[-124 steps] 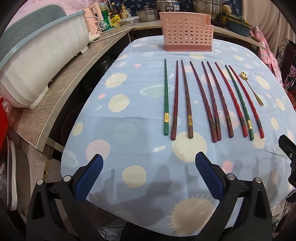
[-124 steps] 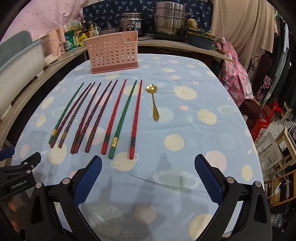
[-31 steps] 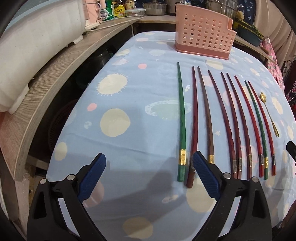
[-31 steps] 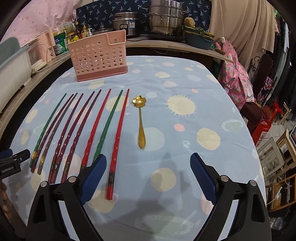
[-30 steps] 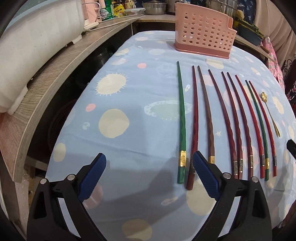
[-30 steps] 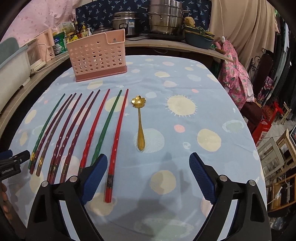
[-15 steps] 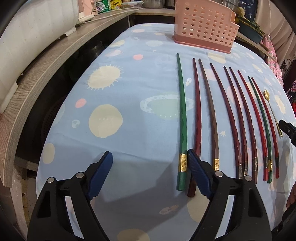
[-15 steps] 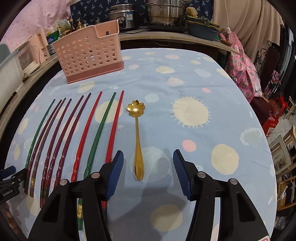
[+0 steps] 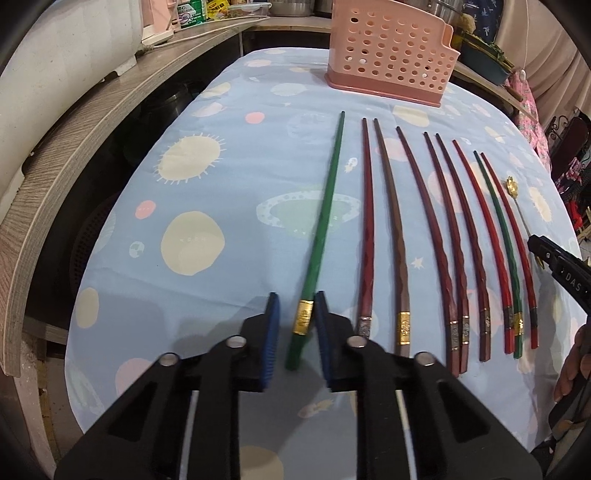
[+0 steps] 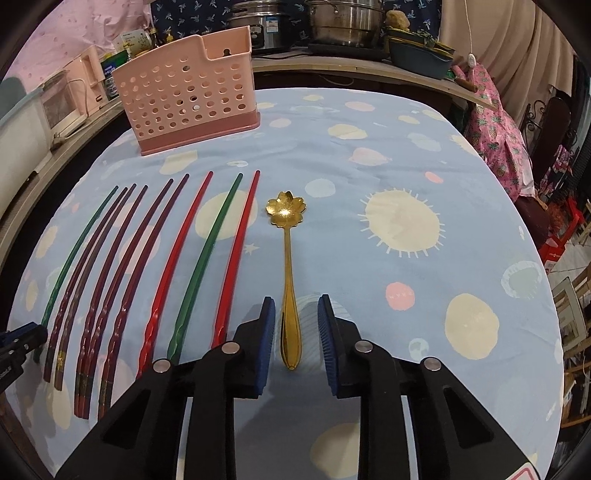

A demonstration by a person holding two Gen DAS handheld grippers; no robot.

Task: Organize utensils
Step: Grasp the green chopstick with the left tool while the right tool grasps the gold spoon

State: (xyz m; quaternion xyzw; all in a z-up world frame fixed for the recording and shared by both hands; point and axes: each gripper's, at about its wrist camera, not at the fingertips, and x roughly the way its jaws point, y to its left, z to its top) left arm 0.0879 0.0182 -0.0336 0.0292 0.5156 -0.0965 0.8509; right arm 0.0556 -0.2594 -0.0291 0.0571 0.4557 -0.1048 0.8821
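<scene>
Left gripper [image 9: 297, 325] was closing on the green chopstick [image 9: 320, 229], right gripper [image 10: 296, 330] closing around the gold spoon [image 10: 287, 266] — pads short of both, and either thin handle could skid aside.

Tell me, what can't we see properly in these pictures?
- Inside the pink basket: both views; its own holed wall hides it.
- Writing on the packets at the back: left wrist view; too small to read.
- Steel pots: right wrist view; their tops are cut off by the picture's edge.
- Marks on the gold band of the green chopstick: left wrist view; too small.
</scene>
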